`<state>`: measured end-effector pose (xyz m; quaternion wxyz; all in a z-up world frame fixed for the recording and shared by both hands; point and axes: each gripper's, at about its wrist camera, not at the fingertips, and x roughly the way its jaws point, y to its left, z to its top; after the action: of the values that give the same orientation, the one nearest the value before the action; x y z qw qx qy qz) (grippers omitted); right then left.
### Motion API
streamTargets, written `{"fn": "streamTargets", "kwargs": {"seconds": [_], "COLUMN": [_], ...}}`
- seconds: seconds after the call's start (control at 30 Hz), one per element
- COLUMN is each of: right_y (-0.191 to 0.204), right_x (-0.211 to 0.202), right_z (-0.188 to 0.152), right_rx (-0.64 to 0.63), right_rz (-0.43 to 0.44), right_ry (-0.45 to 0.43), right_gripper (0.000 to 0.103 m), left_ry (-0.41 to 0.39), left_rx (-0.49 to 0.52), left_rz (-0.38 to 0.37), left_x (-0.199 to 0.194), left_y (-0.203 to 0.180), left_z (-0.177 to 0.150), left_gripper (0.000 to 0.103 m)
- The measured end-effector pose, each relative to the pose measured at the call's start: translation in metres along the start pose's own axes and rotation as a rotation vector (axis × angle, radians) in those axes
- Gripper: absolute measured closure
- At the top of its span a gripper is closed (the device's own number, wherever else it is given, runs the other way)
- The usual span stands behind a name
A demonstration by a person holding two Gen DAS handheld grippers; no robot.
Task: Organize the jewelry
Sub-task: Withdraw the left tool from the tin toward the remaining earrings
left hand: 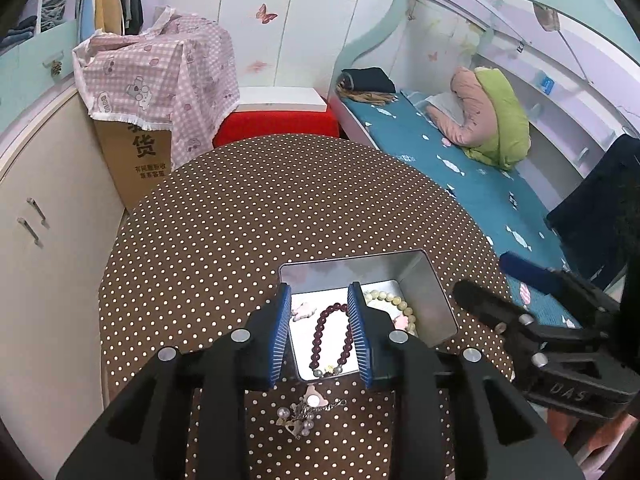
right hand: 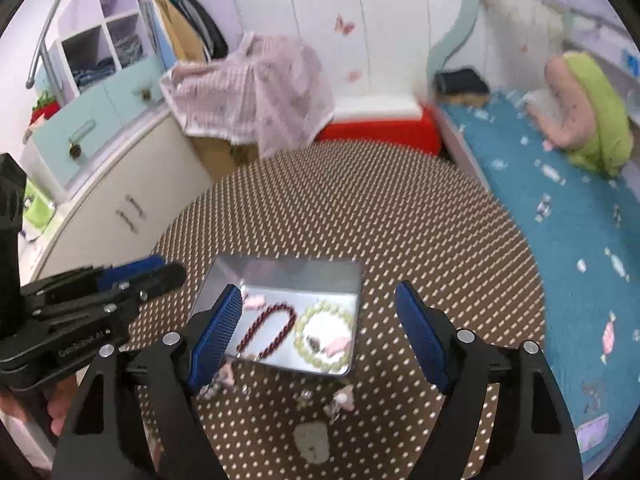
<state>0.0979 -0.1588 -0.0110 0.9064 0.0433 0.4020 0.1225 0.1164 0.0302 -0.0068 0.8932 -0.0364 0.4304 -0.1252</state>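
A silver metal tin sits on the polka-dot table. In it lie a dark red bead bracelet, a pale green bead bracelet and pink charms. My left gripper is open above the tin's near edge, its fingers either side of the red bracelet. My right gripper is open wide above the tin's near side and empty. A pearl-and-charm chain lies on the table in front of the tin, with small loose pieces.
The round brown dotted table fills the middle. A blue bed runs along the right, a white cabinet on the left, and a covered cardboard box and red stool stand behind.
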Motion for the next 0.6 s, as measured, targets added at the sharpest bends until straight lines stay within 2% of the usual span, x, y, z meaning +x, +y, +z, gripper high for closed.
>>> {"fn": "streamTargets", "kwargs": {"seconds": [0.3, 0.43, 0.47, 0.5, 0.6], "right_y": [-0.003, -0.002, -0.003, -0.003, -0.004], "right_x": [-0.004, -0.01, -0.012, -0.013, -0.019], "right_z": [-0.004, -0.009, -0.01, -0.012, -0.017], "right_rx": [0.022, 0.027, 0.029, 0.029, 0.034], "right_rz": [-0.002, -0.012, -0.013, -0.015, -0.024], "right_ry": [0.022, 0.019, 0.018, 0.017, 0.018], "right_gripper": [0.026, 0.022, 0.022, 0.022, 0.021], "left_ry": [-0.001, 0.002, 0.002, -0.001, -0.006], "left_rx": [-0.004, -0.006, -0.007, -0.01, -0.015], "left_rz": [0.015, 0.018, 0.022, 0.023, 0.021], "left_x": [-0.007, -0.011, -0.012, -0.013, -0.018], "left_y": [0.0, -0.002, -0.002, -0.002, -0.003], "left_z": [-0.011, -0.019, -0.02, -0.022, -0.028], "left_gripper": [0.075, 0.075, 0.07, 0.06, 0.055]}}
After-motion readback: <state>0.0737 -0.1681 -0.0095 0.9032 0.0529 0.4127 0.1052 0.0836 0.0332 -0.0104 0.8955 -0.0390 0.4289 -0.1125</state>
